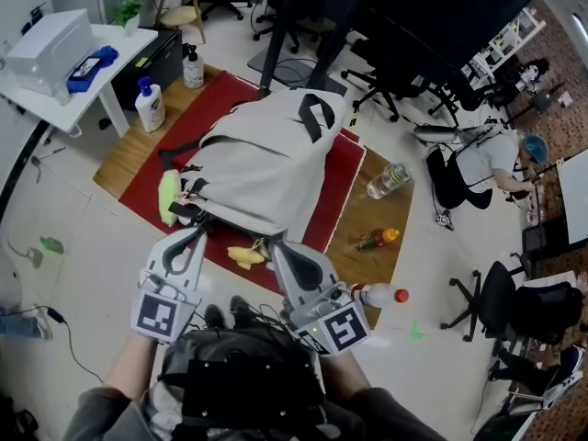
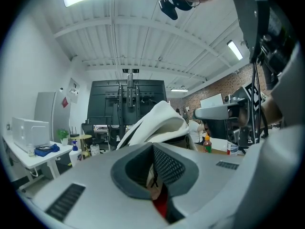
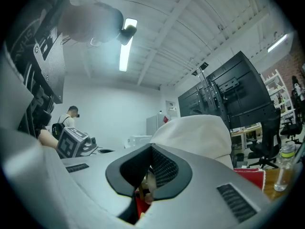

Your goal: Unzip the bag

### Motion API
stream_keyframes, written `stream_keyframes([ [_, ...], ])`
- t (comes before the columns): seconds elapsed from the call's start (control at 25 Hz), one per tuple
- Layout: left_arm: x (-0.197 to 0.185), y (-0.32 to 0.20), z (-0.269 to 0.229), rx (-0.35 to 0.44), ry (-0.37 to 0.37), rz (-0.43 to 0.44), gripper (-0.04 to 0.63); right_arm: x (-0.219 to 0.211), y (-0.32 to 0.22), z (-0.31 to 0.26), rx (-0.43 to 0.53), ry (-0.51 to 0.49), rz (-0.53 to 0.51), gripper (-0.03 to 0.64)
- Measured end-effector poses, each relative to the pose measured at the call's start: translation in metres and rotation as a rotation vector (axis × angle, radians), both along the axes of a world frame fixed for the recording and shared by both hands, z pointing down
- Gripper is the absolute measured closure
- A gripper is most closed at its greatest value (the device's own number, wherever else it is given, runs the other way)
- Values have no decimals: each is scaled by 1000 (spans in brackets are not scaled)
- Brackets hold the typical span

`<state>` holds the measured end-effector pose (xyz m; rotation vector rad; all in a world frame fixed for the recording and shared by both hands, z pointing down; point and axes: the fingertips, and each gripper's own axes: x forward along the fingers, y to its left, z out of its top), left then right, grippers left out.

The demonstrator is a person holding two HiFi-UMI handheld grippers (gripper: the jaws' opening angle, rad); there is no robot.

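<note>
My left tool (image 1: 197,232) and right tool (image 1: 273,243) were both pinched shut on the near hem of the bag (image 1: 266,159), pale rumpled cloth. Pads (image 2: 167,166) were mesh-textured. Flat red mat (image 1: 344,168) lay beneath.

A red mat (image 1: 335,182) lies on a wooden board (image 1: 129,159), with two pump bottles (image 1: 150,105) (image 1: 193,67) standing at its far left edge and a clear bottle (image 1: 389,180), an orange-capped bottle (image 1: 378,239) and a red-capped bottle (image 1: 378,295) lying off to its right. At the far left, a white desk (image 1: 55,101) carries a white box (image 1: 46,49) and a blue item (image 1: 92,67). A person (image 1: 496,159) sits among office chairs (image 1: 482,301) at the right.
</note>
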<state>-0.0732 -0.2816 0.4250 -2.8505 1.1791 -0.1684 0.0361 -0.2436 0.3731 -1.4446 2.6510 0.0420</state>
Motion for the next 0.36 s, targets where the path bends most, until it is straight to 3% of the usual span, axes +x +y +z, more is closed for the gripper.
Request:
stream_keyframes([
  [0.36, 13, 2, 3, -5, 2, 29, 569, 11, 0, 14, -31, 7, 30, 603],
])
